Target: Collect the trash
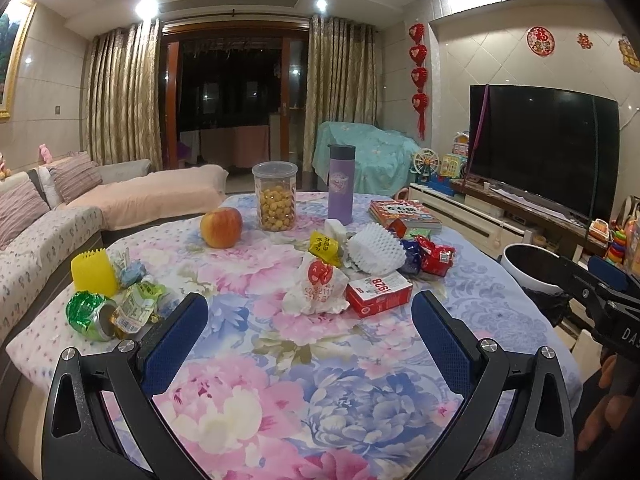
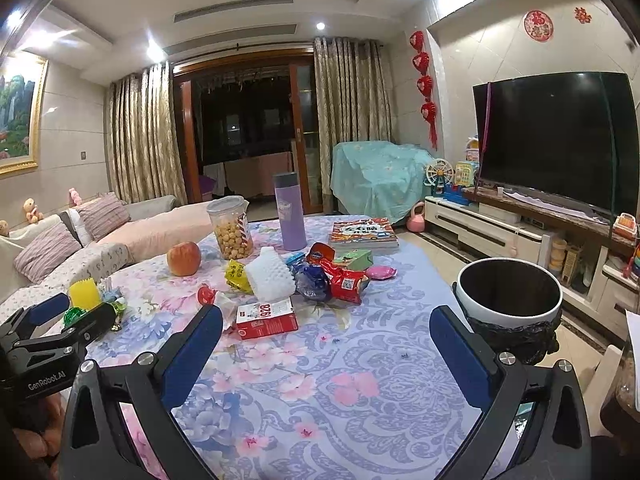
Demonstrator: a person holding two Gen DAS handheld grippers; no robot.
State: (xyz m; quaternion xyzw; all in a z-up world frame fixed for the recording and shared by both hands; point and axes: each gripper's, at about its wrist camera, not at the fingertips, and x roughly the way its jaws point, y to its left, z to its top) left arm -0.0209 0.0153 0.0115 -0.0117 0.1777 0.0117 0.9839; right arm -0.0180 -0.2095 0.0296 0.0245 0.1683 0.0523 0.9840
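Trash lies on the floral tablecloth (image 1: pixel 304 392): a crumpled white wrapper (image 1: pixel 316 286), a red box (image 1: pixel 379 293), a white foam net (image 1: pixel 374 252), a yellow packet (image 1: pixel 325 246), red and blue wrappers (image 1: pixel 430 256), and a crushed green can (image 1: pixel 89 316) with green wrappers at the left. My left gripper (image 1: pixel 310 322) is open and empty, just short of the white wrapper. My right gripper (image 2: pixel 326 340) is open and empty, near the red box (image 2: pixel 267 319). A white bin (image 2: pixel 509 294) with a black liner stands off the table's right edge.
An apple (image 1: pixel 221 227), a jar of snacks (image 1: pixel 275 196), a purple flask (image 1: pixel 340 184) and a book (image 1: pixel 404 214) stand at the far side. A yellow brush (image 1: pixel 94 272) is at the left. A sofa lies left, a TV stand right.
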